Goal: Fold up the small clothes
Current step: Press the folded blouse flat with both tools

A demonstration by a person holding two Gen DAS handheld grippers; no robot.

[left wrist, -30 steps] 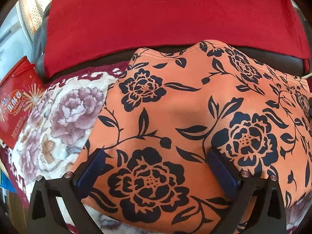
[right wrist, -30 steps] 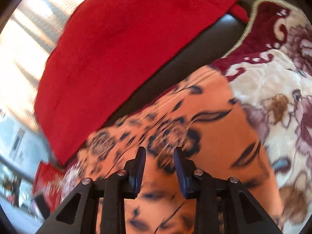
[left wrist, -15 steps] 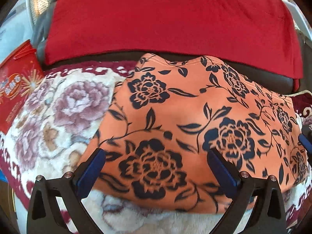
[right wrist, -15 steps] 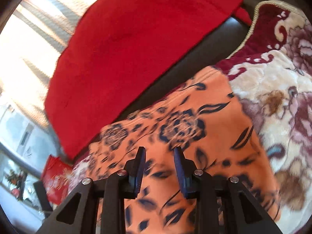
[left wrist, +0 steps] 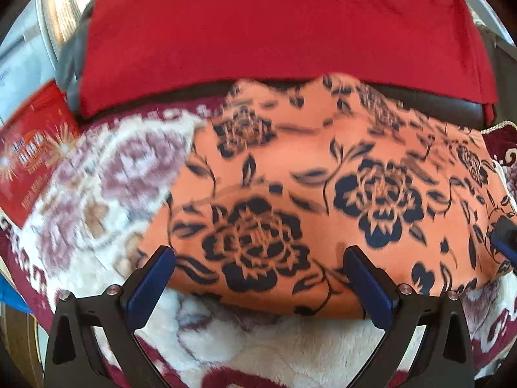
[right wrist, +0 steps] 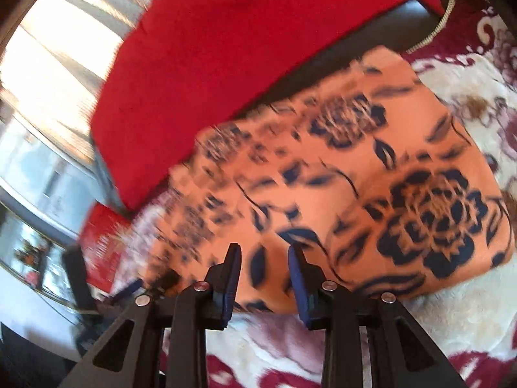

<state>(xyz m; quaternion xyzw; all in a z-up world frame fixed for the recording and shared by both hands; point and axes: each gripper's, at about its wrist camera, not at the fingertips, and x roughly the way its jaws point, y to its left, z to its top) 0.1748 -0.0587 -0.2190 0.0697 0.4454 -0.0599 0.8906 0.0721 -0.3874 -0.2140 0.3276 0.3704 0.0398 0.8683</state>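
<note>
1 orange garment (left wrist: 323, 194) w/ dark flowers, folded, lies flat on 1 floral blanket (left wrist: 97, 194), ahead of both sets of jaws. left gripper (left wrist: 258, 287): jaws wide, nothing between them, near hem just past the tips. right gripper (right wrist: 265, 278): jaws narrow, a gap showing, nothing pinched; garment edge just ahead of the tips. 1 red cloth (left wrist: 274, 22) lies beyond the garment, over a dark sofa back (left wrist: 436, 100). 1 red box (left wrist: 32, 161) far left of the left jaws.
</note>
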